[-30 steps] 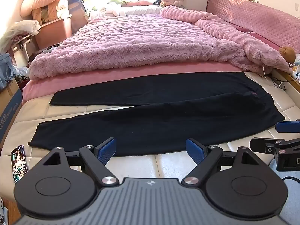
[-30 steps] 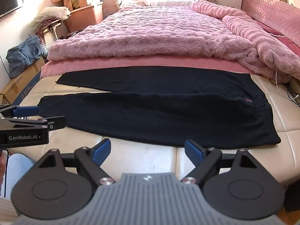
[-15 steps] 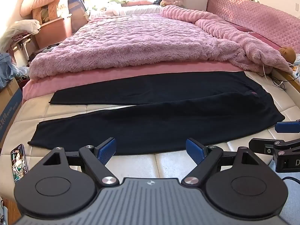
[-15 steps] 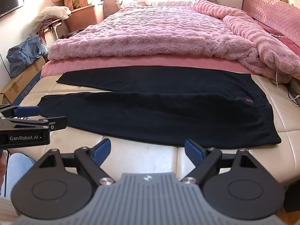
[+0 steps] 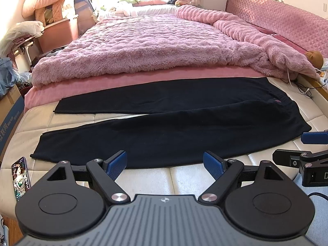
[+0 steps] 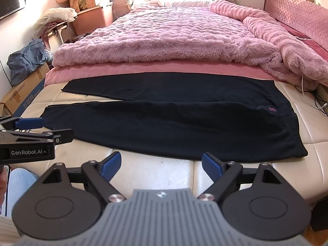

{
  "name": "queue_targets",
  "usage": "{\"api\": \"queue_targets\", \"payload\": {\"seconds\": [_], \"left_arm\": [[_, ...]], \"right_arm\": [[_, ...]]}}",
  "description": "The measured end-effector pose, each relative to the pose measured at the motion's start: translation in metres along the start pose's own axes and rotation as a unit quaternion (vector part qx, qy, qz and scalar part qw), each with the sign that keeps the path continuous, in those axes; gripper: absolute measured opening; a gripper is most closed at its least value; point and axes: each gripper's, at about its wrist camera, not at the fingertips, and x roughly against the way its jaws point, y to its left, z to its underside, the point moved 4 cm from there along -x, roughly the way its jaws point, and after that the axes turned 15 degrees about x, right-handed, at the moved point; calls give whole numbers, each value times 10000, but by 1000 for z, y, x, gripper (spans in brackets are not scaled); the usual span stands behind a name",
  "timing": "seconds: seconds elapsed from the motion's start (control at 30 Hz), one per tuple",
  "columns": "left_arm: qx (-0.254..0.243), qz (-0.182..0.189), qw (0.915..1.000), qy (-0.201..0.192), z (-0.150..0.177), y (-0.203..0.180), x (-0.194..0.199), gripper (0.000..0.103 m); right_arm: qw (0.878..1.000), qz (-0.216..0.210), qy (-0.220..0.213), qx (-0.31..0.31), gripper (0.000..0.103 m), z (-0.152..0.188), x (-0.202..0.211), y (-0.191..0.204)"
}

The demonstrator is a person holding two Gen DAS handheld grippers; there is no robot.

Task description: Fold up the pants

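Observation:
Black pants (image 5: pixel 174 127) (image 6: pixel 168 121) lie flat across the cream mattress, waistband to the right, both legs spread apart toward the left. My left gripper (image 5: pixel 165 162) stands open just short of the near leg's front edge, nothing between its blue pads. My right gripper (image 6: pixel 161 164) is also open and empty, hovering before the front edge near the waist end. Each gripper shows in the other's view: the right gripper (image 5: pixel 303 149) at the right edge, the left gripper (image 6: pixel 41 130) at the left edge.
A fluffy pink blanket (image 5: pixel 153 45) covers the bed behind the pants. A phone (image 5: pixel 20 176) lies on the mattress (image 5: pixel 184 176) at the near left corner. Cardboard boxes (image 6: pixel 22 94) and bags stand left of the bed. Cables (image 5: pixel 305 88) trail at the right.

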Motion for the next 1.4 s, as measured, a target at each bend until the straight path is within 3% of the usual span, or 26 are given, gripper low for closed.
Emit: {"api": "queue_targets", "payload": {"seconds": [1.4], "left_arm": [[30, 12, 10000, 47, 1, -2, -3, 98]], "right_arm": [[10000, -29, 75, 39, 82, -1, -3, 1]]}}
